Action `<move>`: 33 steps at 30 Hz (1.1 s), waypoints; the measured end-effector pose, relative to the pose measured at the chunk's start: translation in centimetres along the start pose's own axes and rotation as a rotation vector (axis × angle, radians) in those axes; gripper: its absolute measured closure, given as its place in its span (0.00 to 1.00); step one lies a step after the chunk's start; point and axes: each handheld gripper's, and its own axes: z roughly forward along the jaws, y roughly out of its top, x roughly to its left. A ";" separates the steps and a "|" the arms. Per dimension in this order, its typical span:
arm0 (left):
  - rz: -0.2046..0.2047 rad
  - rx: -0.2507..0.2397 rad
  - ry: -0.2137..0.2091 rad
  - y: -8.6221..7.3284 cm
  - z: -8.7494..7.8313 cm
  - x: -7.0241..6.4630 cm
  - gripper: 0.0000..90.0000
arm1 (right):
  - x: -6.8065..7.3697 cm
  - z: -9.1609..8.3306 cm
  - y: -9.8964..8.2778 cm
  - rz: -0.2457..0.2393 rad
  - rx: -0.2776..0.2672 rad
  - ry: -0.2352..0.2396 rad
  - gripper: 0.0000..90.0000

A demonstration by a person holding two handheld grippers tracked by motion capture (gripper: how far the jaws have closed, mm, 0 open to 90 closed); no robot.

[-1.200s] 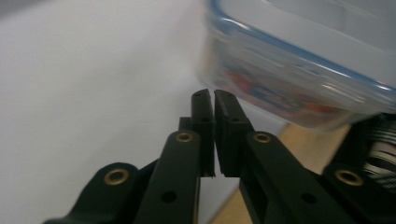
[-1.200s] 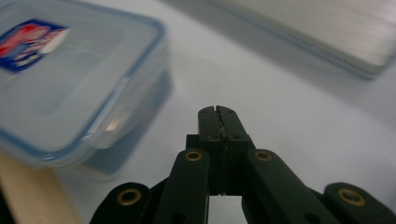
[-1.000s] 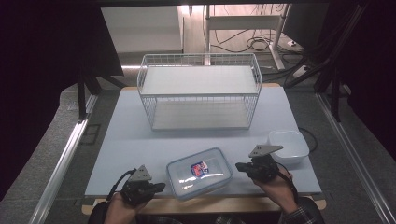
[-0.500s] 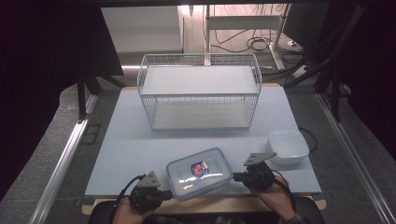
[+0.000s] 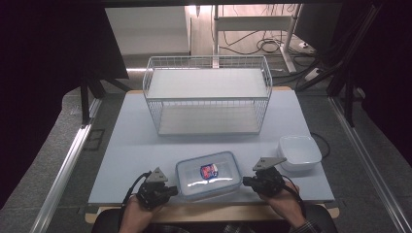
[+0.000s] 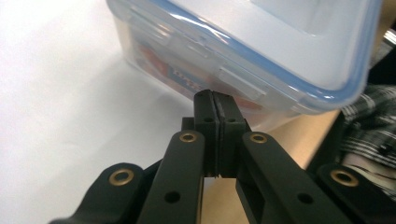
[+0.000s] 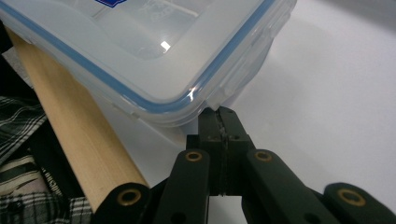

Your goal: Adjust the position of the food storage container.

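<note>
- Lidded container (image 5: 208, 174) sits at the table's (image 5: 126, 145) near edge.
- Left gripper (image 5: 171, 190) has moved in against its side, jaws fully closed, empty.
- Right gripper (image 5: 246, 181) likewise closed, empty, opposite; two-sided squeeze likely.

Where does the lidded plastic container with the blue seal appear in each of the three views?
High view: container at bottom centre, between both grippers.
Left gripper view: upper right, above the closed jaws.
Right gripper view: upper left.
Shared landmark: the blue seal.
</note>
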 end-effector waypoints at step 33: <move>0.042 -0.115 0.087 0.5 -1.6 3.1 0.41 | -2.6 -2.4 0.0 0.017 -0.117 -0.109 0.59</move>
